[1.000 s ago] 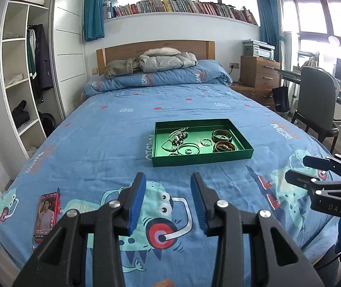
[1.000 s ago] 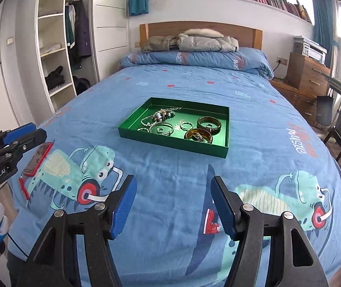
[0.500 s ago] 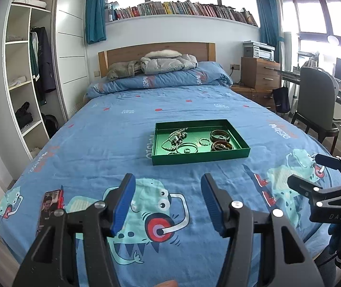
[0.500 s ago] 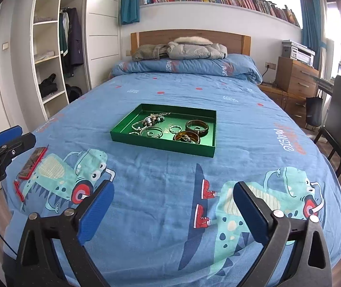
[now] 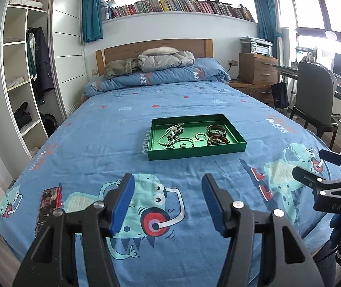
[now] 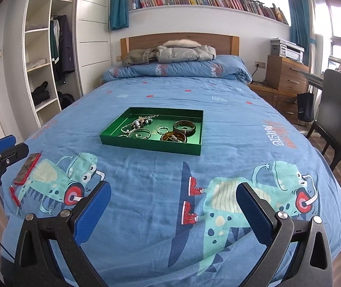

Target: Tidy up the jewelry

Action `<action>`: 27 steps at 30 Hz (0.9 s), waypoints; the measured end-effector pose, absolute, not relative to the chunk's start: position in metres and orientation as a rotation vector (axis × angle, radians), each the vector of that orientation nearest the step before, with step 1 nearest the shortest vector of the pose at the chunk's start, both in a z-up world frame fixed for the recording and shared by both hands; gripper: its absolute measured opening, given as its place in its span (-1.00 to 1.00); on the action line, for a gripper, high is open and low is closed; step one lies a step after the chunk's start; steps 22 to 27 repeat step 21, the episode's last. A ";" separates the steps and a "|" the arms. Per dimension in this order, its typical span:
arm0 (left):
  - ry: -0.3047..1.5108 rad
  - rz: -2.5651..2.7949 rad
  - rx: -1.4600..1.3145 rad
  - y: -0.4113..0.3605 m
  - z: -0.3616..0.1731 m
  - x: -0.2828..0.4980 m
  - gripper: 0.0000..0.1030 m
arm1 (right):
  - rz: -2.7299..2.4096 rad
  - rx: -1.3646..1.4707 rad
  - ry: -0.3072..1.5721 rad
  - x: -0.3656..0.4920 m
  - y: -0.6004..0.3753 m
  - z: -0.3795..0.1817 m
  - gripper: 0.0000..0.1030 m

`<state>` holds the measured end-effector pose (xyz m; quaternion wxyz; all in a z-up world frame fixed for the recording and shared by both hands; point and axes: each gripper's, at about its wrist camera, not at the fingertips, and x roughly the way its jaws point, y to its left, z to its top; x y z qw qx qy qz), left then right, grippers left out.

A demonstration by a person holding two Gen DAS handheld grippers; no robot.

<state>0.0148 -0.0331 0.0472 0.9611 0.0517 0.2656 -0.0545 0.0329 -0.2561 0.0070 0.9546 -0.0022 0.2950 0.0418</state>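
— Out ahead in the left wrist view, the green tray (image 5: 195, 151) sits mid-bed on the blue quilt (image 5: 113, 143), well apart from the left tongs (image 5: 168, 202), which gape partly open and hold nothing. Its long axis runs across the view, with a long side facing us.
— What could go wrong?
— The beaded necklace (image 5: 171, 132) is tangled near the rings; I'd guess a careless pinch drags several pieces out at once.
— And from the right wrist view?
— The tray (image 6: 151, 147) is skewed here, its long axis angling from near left to far right. The right tongs (image 6: 174, 203) are spread wide and empty. The soft bedding may let the tray tip or slide under a push. A phone (image 6: 25, 168) lies near the left edge.
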 end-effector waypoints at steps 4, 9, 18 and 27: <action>0.537 -0.106 0.102 -0.033 0.047 0.015 0.19 | 0.070 0.004 0.599 0.031 -0.262 0.006 0.99; 0.537 -0.099 0.099 -0.034 0.046 0.013 0.20 | 0.048 0.013 0.600 0.030 -0.268 0.005 0.99; 0.546 -0.095 0.091 -0.031 0.045 0.013 0.20 | 0.020 -0.001 0.578 0.025 -0.273 0.010 0.99; 0.547 -0.091 0.088 -0.030 0.045 0.012 0.20 | 0.016 -0.005 0.574 0.024 -0.273 0.011 0.99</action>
